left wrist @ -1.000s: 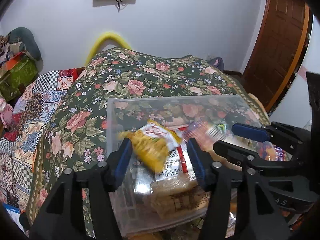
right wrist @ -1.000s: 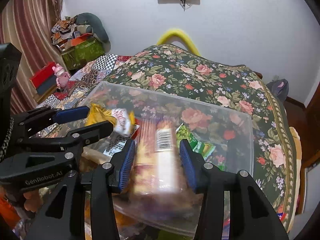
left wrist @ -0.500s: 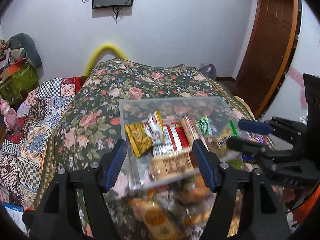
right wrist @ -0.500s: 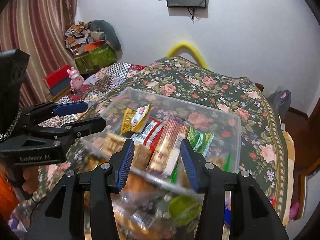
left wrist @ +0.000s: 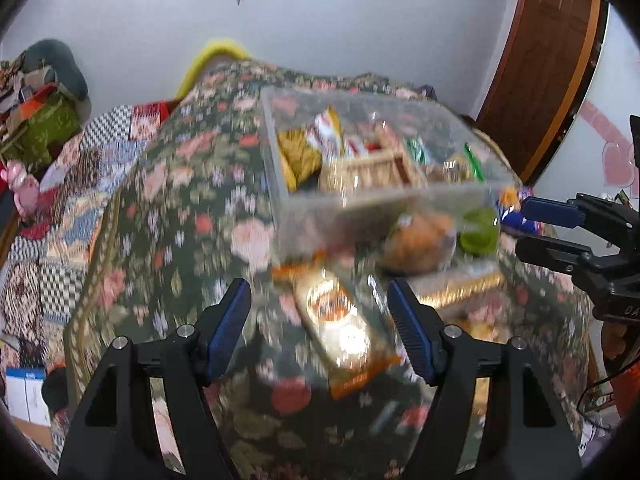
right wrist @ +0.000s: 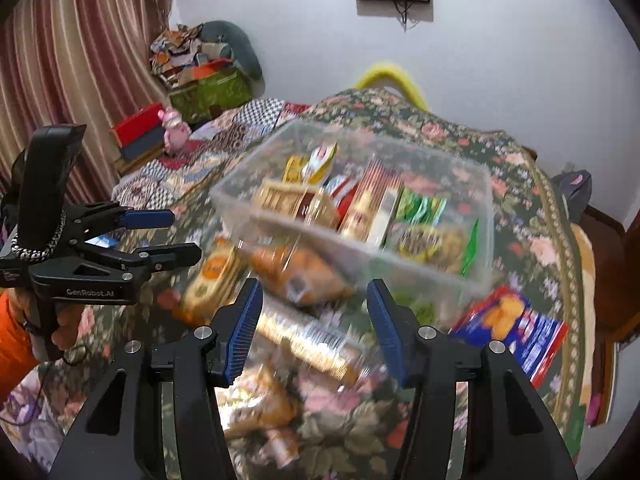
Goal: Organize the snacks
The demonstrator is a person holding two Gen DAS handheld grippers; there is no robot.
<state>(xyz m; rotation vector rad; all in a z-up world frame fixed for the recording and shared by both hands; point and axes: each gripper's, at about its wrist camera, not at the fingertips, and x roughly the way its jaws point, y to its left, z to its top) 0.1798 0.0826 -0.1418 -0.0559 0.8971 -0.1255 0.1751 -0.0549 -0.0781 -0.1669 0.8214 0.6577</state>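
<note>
A clear plastic bin [left wrist: 280,168] [right wrist: 476,216] sits on the floral cloth and holds several snack packs, among them a yellow bag [left wrist: 298,156] [right wrist: 294,166] and green packets [right wrist: 420,206]. Loose snacks lie in front of it: an orange packet [left wrist: 344,328], a round orange bag [left wrist: 420,236] [right wrist: 296,272], a gold foil pack [right wrist: 316,344] and a blue-red biscuit pack [right wrist: 516,328]. My left gripper [left wrist: 320,320] [right wrist: 168,236] is open and empty above the orange packet. My right gripper [right wrist: 314,324] [left wrist: 536,224] is open and empty above the gold pack.
The floral cloth [left wrist: 180,208] covers a table or bed. A patchwork quilt [left wrist: 52,208] lies to the left, with a pink toy [right wrist: 176,132] and boxes beyond. A wooden door [left wrist: 548,60] stands at right. A striped curtain [right wrist: 60,60] hangs left.
Both grippers have drawn back and up from the bin. The snacks they dropped now lie inside it. The loose packets in front of the bin have come into view.
</note>
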